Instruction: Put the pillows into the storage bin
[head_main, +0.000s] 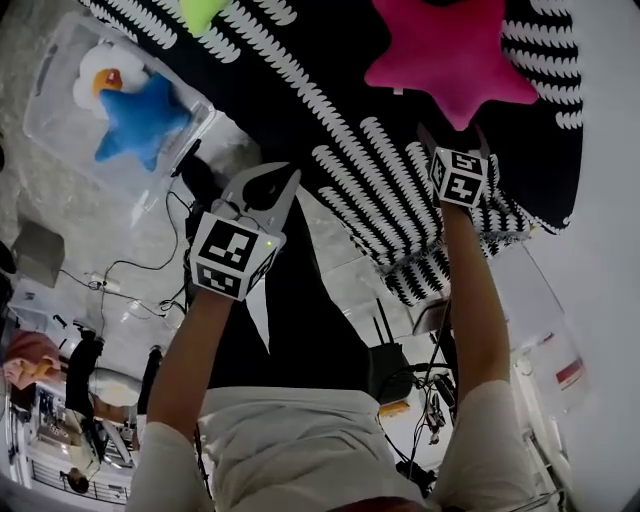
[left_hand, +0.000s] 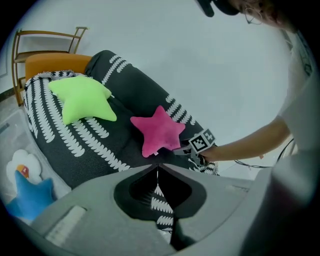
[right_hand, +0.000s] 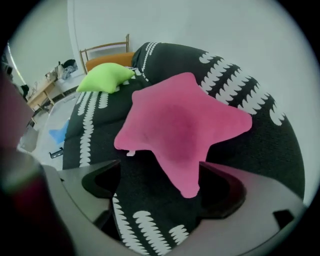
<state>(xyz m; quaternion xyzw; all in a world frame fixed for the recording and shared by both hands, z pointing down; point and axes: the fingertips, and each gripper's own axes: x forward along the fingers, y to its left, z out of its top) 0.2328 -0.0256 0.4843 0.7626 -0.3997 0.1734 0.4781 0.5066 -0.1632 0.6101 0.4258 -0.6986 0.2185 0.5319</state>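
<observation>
**A:** How is our right tool (right_hand: 160, 172) set?

**B:** Its jaws are wide apart and grip nothing. One tip of the pink star (right_hand: 185, 120) points down into the gap, closer to the right-hand jaw. We can't tell whether it touches.

**A:** So the pink star is dead ahead of us?

**B:** Yes, straight along the jaws, lying flat on the sofa (head_main: 330, 90). It has no real long axis, only its tips. We judge the near tip is the one to take, with a short push forward and then a squeeze.

**A:** And our left tool (left_hand: 157, 169)?

**B:** Its jaws are together with the tips meeting and nothing between them. It is well apart from the pink star, off toward the bin's side.

**A:** Then our right hand is the nearer one.

**B:** Clearly. It is just beside the pink star.

**A:** Where is the bin (head_main: 50, 110)?

**B:** It is far from the pink star, past our left tool. A blue star (head_main: 140, 115) and a white pillow (head_main: 100, 65) lie in it already.

**A:** Anything more?

**B:** A green star (left_hand: 82, 97) lies beyond the pink star on the same sofa. We reckon two pillows remain.
</observation>
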